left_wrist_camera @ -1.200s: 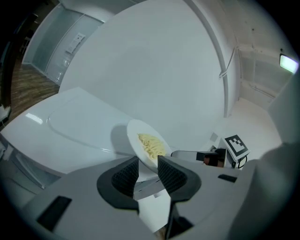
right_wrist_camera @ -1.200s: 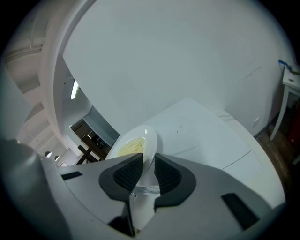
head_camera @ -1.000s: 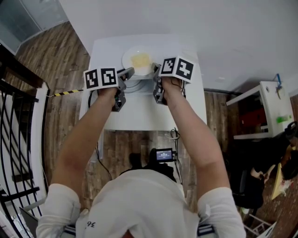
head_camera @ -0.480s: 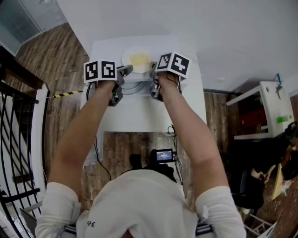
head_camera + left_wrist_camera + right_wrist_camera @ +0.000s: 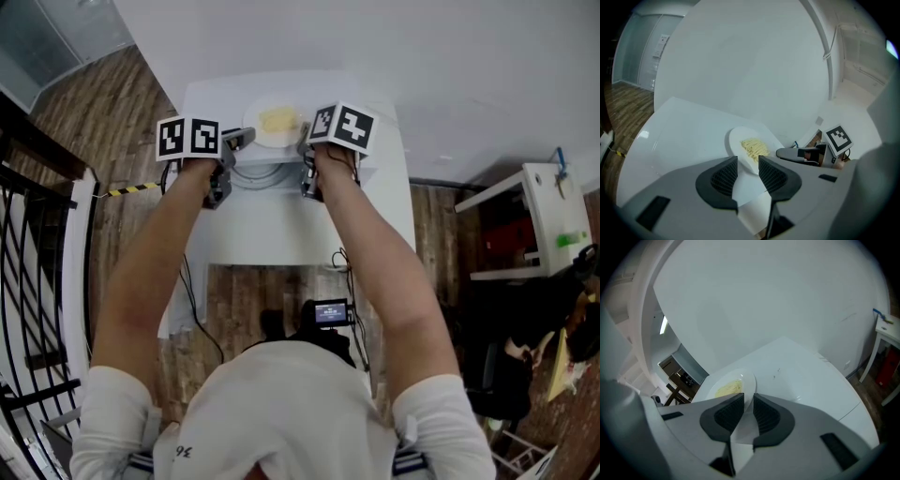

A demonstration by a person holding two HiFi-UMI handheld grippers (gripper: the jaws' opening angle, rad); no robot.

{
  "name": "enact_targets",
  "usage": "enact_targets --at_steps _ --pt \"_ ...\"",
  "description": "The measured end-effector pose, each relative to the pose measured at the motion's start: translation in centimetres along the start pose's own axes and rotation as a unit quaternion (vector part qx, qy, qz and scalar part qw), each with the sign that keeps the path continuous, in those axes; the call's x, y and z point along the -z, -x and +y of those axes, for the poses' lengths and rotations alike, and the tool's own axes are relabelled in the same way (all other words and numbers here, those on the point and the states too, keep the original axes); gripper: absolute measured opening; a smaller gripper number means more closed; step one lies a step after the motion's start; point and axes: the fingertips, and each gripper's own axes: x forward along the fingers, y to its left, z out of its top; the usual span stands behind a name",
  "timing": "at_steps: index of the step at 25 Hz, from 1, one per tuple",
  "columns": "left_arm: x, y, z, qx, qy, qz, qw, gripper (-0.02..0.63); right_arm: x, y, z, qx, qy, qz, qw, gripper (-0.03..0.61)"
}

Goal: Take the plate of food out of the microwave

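A white plate (image 5: pixel 277 122) of pale noodles (image 5: pixel 279 119) lies at the far side of the white table (image 5: pixel 272 225). My right gripper (image 5: pixel 302 150) is at the plate's right rim. In the right gripper view the plate (image 5: pixel 733 384) has its rim running into the narrow gap of the right gripper (image 5: pixel 748 404), whose jaws have just been closing on it. My left gripper (image 5: pixel 242 139) stands just left of the plate. The left gripper (image 5: pixel 748 166) has just been opening: the plate (image 5: pixel 750 149) shows through its gap, with the pads clear of it.
A grey round ring (image 5: pixel 262 174) marks the table just on my side of the plate, between the grippers. The table ends at a white wall (image 5: pixel 281 37) behind. Beside it are wooden floor (image 5: pixel 112 103), a black railing (image 5: pixel 28 234) at left and a white shelf (image 5: pixel 525 225) at right.
Both grippers have shifted toward the table's far side. The left gripper has drawn off to the left, away from the plate's rim. The plate has hardly moved.
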Motion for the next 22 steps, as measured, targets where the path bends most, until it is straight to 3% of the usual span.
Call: enact_targets --at_steps 22 --pt "-0.15 0.44 -0.78 0.016 -0.014 -0.040 0.9990 0.123 -0.57 0.79 0.44 -0.003 0.030 -0.013 0.999 0.064"
